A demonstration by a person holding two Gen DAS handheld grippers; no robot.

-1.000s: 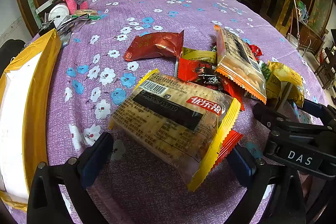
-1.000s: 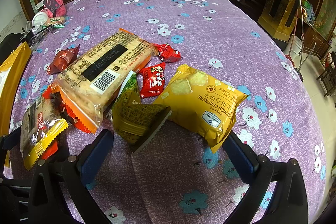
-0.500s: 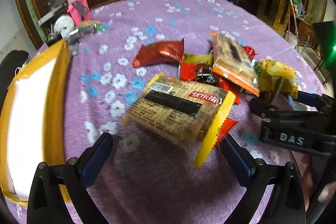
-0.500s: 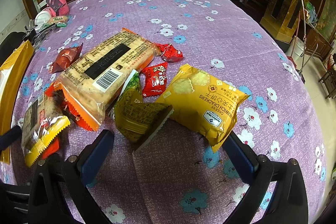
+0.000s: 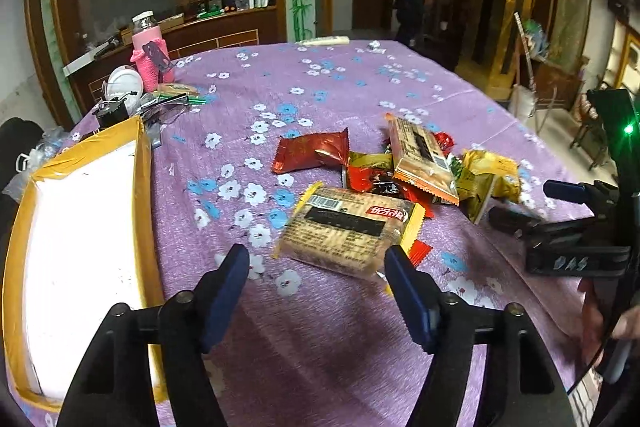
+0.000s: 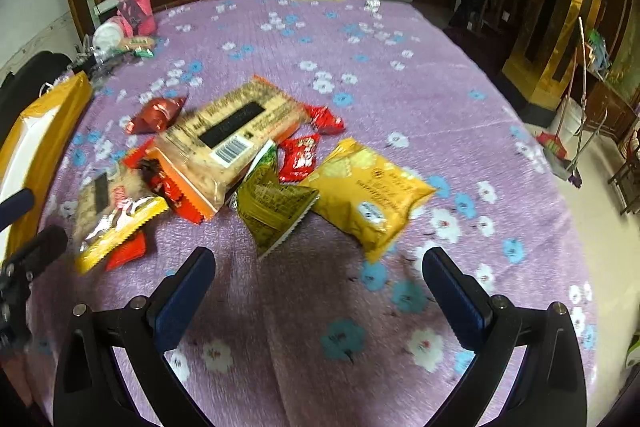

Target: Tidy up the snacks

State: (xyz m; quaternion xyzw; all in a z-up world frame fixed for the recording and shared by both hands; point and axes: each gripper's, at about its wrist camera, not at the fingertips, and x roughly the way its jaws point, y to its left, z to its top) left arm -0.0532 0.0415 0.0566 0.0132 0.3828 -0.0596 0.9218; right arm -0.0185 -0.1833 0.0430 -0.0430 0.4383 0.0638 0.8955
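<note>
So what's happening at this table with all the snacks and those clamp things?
A person holds a clamp-like tool in each hand over a purple flowered tablecloth, sorting a heap of snack packets. Nothing is gripped yet. The left tool, whose jaws have just been closing, hovers before the yellow-edged cracker pack. The right tool hangs open near the yellow cheese cracker bag. A yellow-rimmed box waits on the left.

My left tongs (image 5: pixel 316 265), whose jaws have just been closing, hover with nothing gripped above the purple flowered tabletop (image 5: pixel 360 83), the yellow-edged cracker pack (image 5: pixel 350 229) lying just beyond their tips, a yellow-rimmed box (image 5: pixel 144 187) at left.
</note>
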